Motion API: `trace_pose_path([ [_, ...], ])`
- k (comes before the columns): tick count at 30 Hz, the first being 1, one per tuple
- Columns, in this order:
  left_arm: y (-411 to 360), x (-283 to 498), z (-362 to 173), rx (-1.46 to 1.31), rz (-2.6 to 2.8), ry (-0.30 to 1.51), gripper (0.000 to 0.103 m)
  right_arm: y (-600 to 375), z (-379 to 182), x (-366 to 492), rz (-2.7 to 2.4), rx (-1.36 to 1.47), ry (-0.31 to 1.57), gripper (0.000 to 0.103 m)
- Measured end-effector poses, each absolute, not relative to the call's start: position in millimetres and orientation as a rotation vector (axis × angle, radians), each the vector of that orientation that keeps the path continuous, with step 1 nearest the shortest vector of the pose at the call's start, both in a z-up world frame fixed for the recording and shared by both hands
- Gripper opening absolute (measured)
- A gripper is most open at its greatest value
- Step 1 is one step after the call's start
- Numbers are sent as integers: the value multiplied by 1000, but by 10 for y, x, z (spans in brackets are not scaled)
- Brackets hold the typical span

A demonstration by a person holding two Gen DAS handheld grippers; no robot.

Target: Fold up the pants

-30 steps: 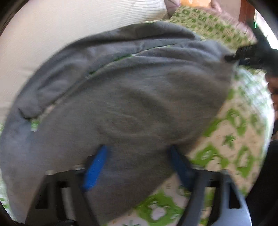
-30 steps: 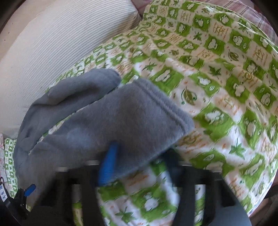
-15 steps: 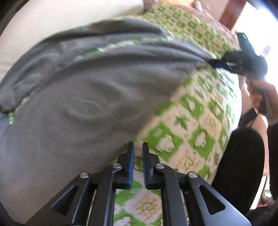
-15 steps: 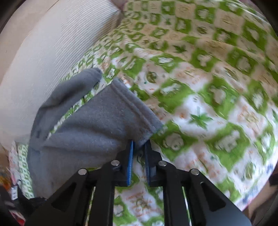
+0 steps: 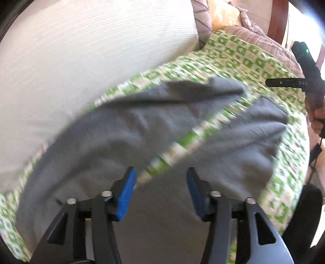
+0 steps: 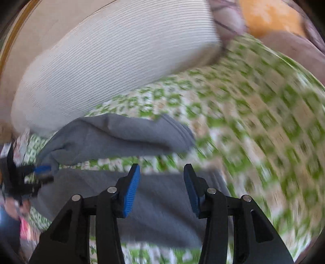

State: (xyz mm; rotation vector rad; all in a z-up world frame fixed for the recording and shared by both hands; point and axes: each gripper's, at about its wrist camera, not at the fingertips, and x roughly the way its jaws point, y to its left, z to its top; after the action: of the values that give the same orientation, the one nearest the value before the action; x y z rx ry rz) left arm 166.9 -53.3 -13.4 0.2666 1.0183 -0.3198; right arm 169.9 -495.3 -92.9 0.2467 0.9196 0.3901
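The grey pants (image 5: pixel 154 130) lie spread on the bed, on top of the green-and-white patterned bedspread (image 5: pixel 239 54), with the big white ribbed pillow (image 5: pixel 85 61) just behind them. The two legs run apart from each other, and a strip of bedspread shows between them. The leg nearer the pillow is bunched and rumpled along its length; the other lies flatter, its hem turned toward the far side of the bed from the pillow.

The left gripper (image 5: pixel 160 190) hangs over the waist end of the pants, jaws wide, blue pads on either side of grey cloth, nothing pinched between them. Whether the fingers (image 5: pixel 127 195) rest on the fabric I cannot tell, since the picture is smeared with motion.

The right gripper (image 6: pixel 161 188) is over the leg that lies farther from the pillow, jaws likewise wide and holding nothing, grey cloth showing between the blue pads. From the left wrist view it appears as a dark shape beyond the hems, off the bed's edge, held in a hand (image 5: pixel 317 115).

Beyond the pillow, at the head of the bed, sit a purplish checked cushion (image 5: pixel 262 38) and an orange-yellow one (image 6: pixel 270 16). A dark wooden post (image 5: pixel 277 20) stands behind those.
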Motion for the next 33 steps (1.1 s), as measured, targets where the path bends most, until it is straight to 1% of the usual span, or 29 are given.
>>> trace_pose_path([
  [7,-353,2473,-111,354,-328,1013,57,-4709,-966,2531,436,175,1008,46],
  [9,-319,2635,-161,388,-343,1022,60,-4652,-1038,2784,464,167,1046,46],
  [12,-247,2884,-323,462,-363,1059,64,-4503,-1186,3056,494,122,1104,46],
  [15,-173,3061,-484,535,-350,1095,65,-4347,-1382,3219,481,27,1162,46],
  [19,-69,3303,-704,601,-310,1133,65,-4218,-1554,3318,476,-43,1190,46],
  [20,-41,3362,-756,601,-296,1143,65,-4203,-1574,3321,476,-53,1191,45],
  [22,2,3444,-851,602,-270,1160,65,-4163,-1602,3328,465,-75,1178,23],
  [23,21,3469,-896,596,-270,1168,64,-4164,-1601,3320,466,-72,1171,23],
  [24,25,3471,-919,590,-281,1174,59,-4173,-1586,3304,459,-69,1158,17],
  [25,18,3453,-923,582,-300,1176,33,-4175,-1555,3300,450,-71,1144,14],
  [26,-4,3407,-912,572,-320,1179,6,-4200,-1520,3279,437,-73,1125,14],
  [29,-74,3202,-854,625,-294,1142,5,-4390,-1379,3301,380,-34,1072,13],
  [33,-100,2699,-563,592,-329,1094,4,-4669,-1143,3291,309,67,982,12],
])
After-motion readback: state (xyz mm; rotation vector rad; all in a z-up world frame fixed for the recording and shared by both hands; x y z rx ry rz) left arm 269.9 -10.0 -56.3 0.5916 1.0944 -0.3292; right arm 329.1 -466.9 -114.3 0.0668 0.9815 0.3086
